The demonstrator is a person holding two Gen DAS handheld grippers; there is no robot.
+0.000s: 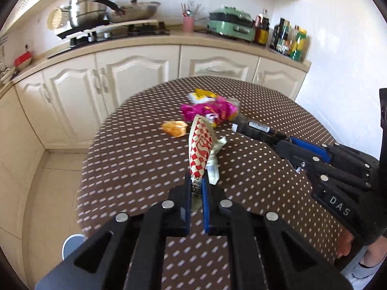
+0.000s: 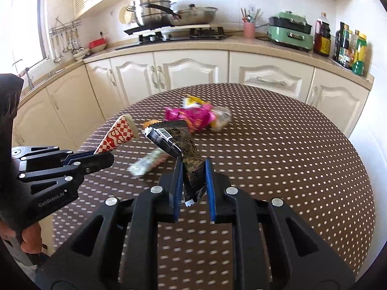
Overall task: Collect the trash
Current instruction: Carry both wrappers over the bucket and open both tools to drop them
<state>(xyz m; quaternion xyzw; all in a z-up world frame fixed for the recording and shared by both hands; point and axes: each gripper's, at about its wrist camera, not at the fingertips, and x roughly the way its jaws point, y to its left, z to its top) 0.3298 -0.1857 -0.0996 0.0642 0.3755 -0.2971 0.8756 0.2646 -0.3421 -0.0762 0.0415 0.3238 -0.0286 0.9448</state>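
Red-and-white checked paper cone: pinched at its narrow end between the fingers of the left gripper, jaws nearly closed on it. Long axis runs away from the gripper toward 12 o'clock, wide mouth outermost; appears lifted off the table.

Black wrapper: held by the right gripper, jaws part-way closed with the crumpled lower end between them. Long axis leans toward 11 o'clock.

A pale green-white wrapper lies blurred between the two grippers; whether it rests on the cloth or hangs cannot be told.

Remaining pile, pink wrapper, yellow wrapper, orange scrap, sits at table centre, 12 o'clock from both tools. In the left view it appears just beyond the cone's mouth.

Judgement: both grippers loaded; disposal comes before the pile. Blue-rimmed round object, possibly a bin, on the floor at 7 o'clock of the left gripper.
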